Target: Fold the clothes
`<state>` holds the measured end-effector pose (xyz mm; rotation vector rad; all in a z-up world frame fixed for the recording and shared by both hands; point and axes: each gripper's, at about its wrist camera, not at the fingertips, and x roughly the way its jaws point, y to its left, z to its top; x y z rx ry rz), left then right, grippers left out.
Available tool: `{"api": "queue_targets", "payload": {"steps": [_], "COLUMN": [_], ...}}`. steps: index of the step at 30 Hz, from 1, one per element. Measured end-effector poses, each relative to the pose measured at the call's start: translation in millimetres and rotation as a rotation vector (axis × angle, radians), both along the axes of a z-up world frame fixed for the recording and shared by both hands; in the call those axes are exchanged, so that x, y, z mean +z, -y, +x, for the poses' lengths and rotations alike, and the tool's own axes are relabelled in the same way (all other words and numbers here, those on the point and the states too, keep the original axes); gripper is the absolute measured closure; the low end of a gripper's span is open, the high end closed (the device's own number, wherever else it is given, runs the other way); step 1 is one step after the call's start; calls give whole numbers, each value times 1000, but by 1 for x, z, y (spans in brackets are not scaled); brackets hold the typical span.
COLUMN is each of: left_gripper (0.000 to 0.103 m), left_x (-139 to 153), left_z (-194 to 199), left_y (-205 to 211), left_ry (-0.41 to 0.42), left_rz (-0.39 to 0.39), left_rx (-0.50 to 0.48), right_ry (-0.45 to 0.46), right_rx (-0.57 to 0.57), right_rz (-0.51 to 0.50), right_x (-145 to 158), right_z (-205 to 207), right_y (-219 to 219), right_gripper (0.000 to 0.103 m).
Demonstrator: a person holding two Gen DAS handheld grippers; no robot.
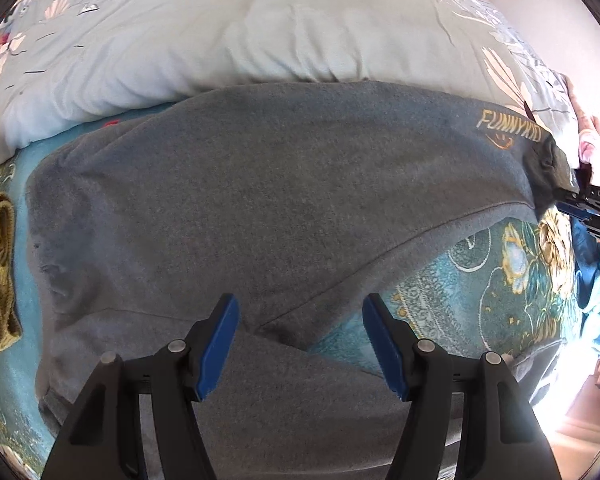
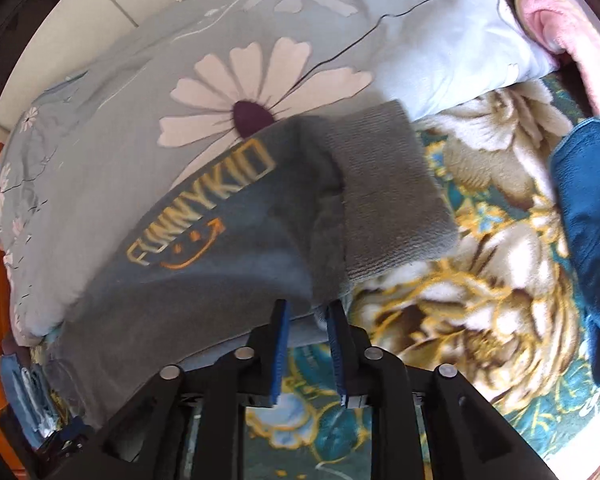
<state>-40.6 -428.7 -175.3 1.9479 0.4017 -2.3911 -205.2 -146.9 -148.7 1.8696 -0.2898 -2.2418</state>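
Grey sweatpants [image 1: 260, 200] lie spread across the bed, with a yellow FUNNYKID print [image 1: 508, 124] near one leg's end. My left gripper [image 1: 298, 300] hangs open just above the pants, where the two legs part; nothing sits between its blue pads. In the right wrist view the printed leg [image 2: 220, 272] ends in a ribbed cuff [image 2: 388, 192] resting on the blanket. My right gripper [image 2: 307, 305] stands narrowly open at that leg's lower edge. The fabric edge lies at its tips, with a gap showing between the pads. It also shows at the leg's end, as the right gripper [image 1: 584, 208].
A pale daisy-print quilt [image 2: 140, 120] is bunched behind the pants. The teal and gold floral blanket [image 1: 500, 264] covers the bed. A yellow-green knit piece [image 1: 2, 272] lies at the left, a dark blue garment [image 2: 588, 220] and pink fabric [image 2: 560, 8] at the right.
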Motion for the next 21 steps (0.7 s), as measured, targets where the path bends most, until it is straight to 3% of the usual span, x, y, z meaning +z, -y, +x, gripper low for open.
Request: {"api": "queue_targets", "payload": {"steps": [4, 6, 8, 11, 15, 16, 21], "left_gripper": [37, 37, 37, 37, 37, 37, 37], "left_x": [-4, -9, -12, -12, -14, -15, -15], "left_z": [-8, -13, -15, -16, -16, -16, -14], "left_y": [-21, -27, -27, -22, -15, -13, -6], "left_ry": [-43, -25, -15, -18, -2, 1, 18], "left_rz": [-27, -53, -52, -31, -24, -16, 0], "left_rx": [-120, -165, -186, -183, -150, -138, -101], "right_ry": [34, 21, -46, -12, -28, -16, 33], "right_rx": [0, -15, -41, -88, -284, -313, -465], "right_rz": [-36, 2, 57, 100, 20, -8, -225], "right_x": [-9, -8, 1, -9, -23, -28, -52], "right_z": [14, 6, 4, -15, -36, -41, -44], "right_y": [40, 43, 29, -13, -74, -82, -98], "right_gripper": [67, 67, 67, 60, 56, 50, 50]}}
